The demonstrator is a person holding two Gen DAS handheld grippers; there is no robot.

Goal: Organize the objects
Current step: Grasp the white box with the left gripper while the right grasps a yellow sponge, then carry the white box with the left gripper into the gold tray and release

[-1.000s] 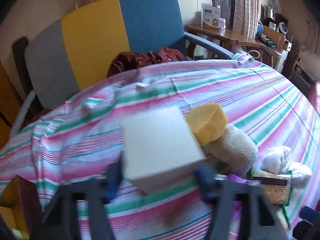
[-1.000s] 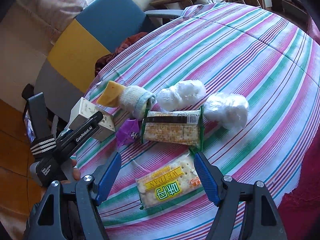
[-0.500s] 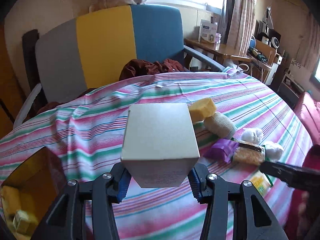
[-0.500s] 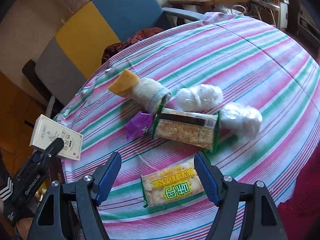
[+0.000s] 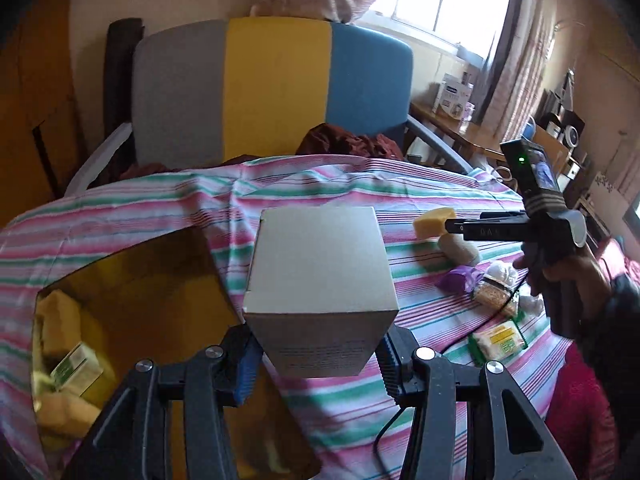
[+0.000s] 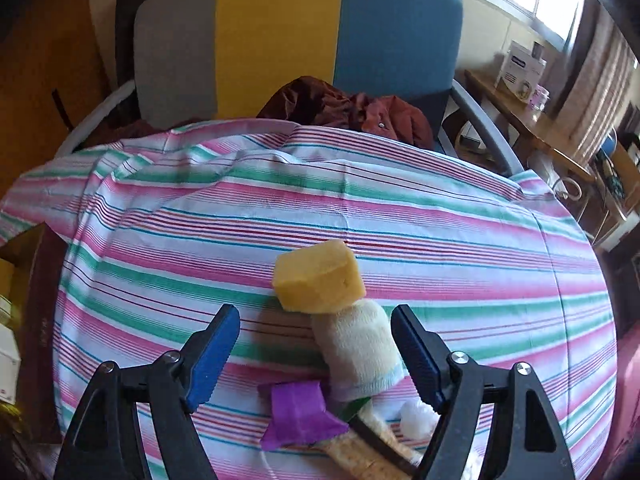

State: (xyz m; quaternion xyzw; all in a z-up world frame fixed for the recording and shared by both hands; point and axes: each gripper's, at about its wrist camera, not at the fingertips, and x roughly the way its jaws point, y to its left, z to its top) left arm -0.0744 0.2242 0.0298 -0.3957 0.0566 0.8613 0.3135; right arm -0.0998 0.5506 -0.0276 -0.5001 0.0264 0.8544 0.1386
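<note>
Cardboard box [image 5: 320, 276], plain and pale, is the thing we carry now: the left gripper [image 5: 316, 360] holds it by its lower end, one blue pad on each side, pressed on the box walls. In the left wrist view the box hangs in the centre, above the edge of the striped tablecloth [image 5: 420, 200]. At 8 o'clock from the box we see an open yellow bin [image 5: 132, 280] with some packets inside; the box is beside the bin opening, not in it.

At 3 o'clock in this view the right gripper [image 5: 480, 226] comes in, held by a hand [image 5: 568, 276] in a dark sleeve.

In the right wrist view the right gripper [image 6: 316, 352] has its jaws wide, and they have just been opening more. Between them lies a rolled cream sock [image 6: 356, 352], not touched by the pads. At 12 o'clock from the sock, touching it, is a yellow sponge [image 6: 320, 280]. At 7 o'clock from the sock lies a purple wrapper [image 6: 300, 412], and beside it, at the lower edge, a cracker packet [image 6: 360, 452], only partly visible.

Behind the table stands a chair [image 6: 280, 32] with grey, yellow and blue back, with a dark red cloth [image 6: 344, 108] on its seat.
</note>
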